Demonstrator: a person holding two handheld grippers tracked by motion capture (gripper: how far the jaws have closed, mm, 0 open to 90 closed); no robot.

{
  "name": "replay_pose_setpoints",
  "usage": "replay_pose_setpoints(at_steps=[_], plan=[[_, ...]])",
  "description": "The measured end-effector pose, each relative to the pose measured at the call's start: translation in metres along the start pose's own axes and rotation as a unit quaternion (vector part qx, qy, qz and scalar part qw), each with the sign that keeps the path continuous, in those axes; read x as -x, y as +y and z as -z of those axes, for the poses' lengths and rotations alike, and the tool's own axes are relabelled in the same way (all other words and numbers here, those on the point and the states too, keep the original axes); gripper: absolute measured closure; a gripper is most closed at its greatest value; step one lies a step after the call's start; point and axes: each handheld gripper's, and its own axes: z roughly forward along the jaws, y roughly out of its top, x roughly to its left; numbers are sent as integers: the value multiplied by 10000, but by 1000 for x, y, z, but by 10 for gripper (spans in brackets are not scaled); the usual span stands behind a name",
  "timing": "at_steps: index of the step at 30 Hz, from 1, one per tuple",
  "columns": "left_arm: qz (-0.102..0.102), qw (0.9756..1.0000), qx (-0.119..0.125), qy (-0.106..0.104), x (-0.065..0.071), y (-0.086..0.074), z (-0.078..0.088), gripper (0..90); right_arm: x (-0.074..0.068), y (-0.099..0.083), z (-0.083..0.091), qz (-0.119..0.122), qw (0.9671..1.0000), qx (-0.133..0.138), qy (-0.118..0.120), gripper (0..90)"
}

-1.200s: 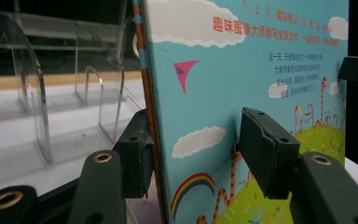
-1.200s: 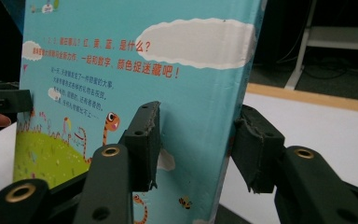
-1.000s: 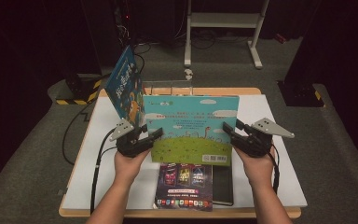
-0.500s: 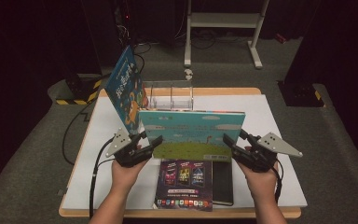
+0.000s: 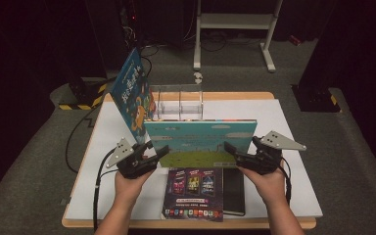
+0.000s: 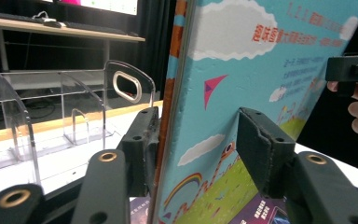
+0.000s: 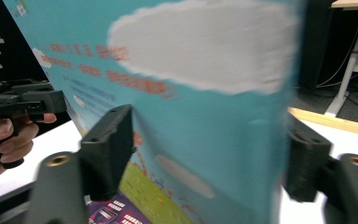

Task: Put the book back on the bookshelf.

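High view: a large, flat picture book with a sky-blue cover, white clouds and a green meadow (image 5: pixel 200 142) stands on its lower edge across the middle of the white-topped desk (image 5: pixel 293 196), tilted back, just in front of a clear acrylic divider rack (image 5: pixel 178 103). The left tool (image 5: pixel 159 152) sits at the book's left edge and the right tool (image 5: pixel 231 151) at its right edge, each in 1 hand. Left gripper view shows the book's edge between the 2 black jaws: one pad lies against the spine side, while the other stands off the cover with a gap, so the tool is partly open and not clamping. Right gripper view, blurred, shows the book between jaws that have just been opening; both pads stand apart from the cover. A second blue picture book (image 5: pixel 134 95) leans upright at the rack's left. A dark purple booklet (image 5: pixel 195 193) lies flat before the standing book, beside a black notebook (image 5: pixel 234 191).
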Motion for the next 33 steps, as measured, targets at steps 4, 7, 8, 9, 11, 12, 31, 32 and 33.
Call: replay_pose_setpoints(at_steps=[4,7,8,9,11,12,31,32,33], plan=[[19,10000,-1,6,-1,-1,-1,489,2,1,0,72,9998,-4,185,372],[30,10000,-36,55,-3,-2,-2,470,1,2,-1,263,9990,-97,344,441],[38,9999,-80,88,-4,-2,-3,456,1,3,0,300,9987,-96,406,474],[51,9999,-96,111,-6,-3,-3,443,2,3,1,322,9980,-73,530,512],[87,9998,-157,113,-12,-5,-3,421,1,2,4,355,9958,-36,845,585],[76,9995,-219,223,-14,-7,-1,429,0,2,6,400,9945,-40,970,615],[432,9895,-1030,918,-48,-58,47,384,-39,-16,4,563,9972,450,186,807],[466,9895,-1019,914,-49,-59,48,386,-43,-16,1,593,9970,467,140,807],[478,9895,-1038,887,-49,-59,48,386,-46,-16,-2,658,9966,481,99,807]])
